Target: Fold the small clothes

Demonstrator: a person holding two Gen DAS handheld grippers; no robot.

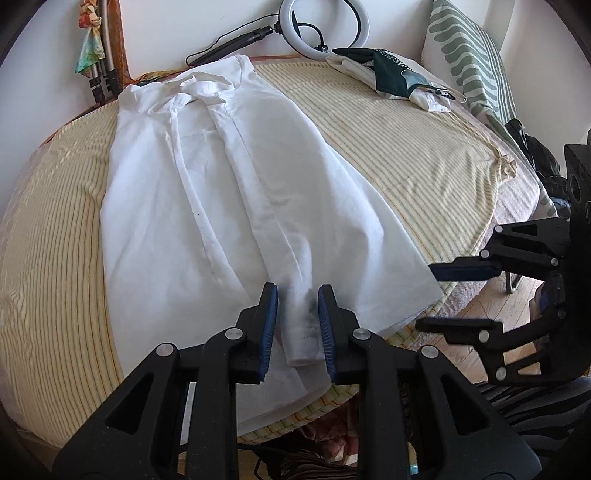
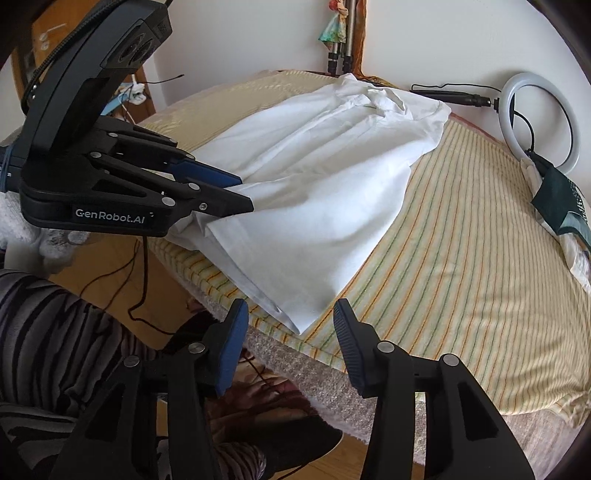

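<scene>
We see a white shirt lying flat on the bed, collar toward the far edge by the wall and hem hanging slightly over the near edge. Its sides are folded inward, and one sleeve runs down the middle as a narrow band ending in a stitched cuff. The cloth is thin, woven and softly creased, with a placket seam along its length.

The bed wears a ribbed blanket in pale yellow with fine green and orange stripes, over a greyish fuzzy layer at the edge.

Our left gripper stands spread, its blue ridged pads on either side of the sleeve cuff, not pressing it. Our right gripper is also spread, hovering at the near edge over the hem corner of the shirt, with nothing pinched.

At the far edge lies a white ring light on a black stalk; near the right edge sits a crumpled dark-green and white cloth beside a leaf-patterned pillow.
</scene>
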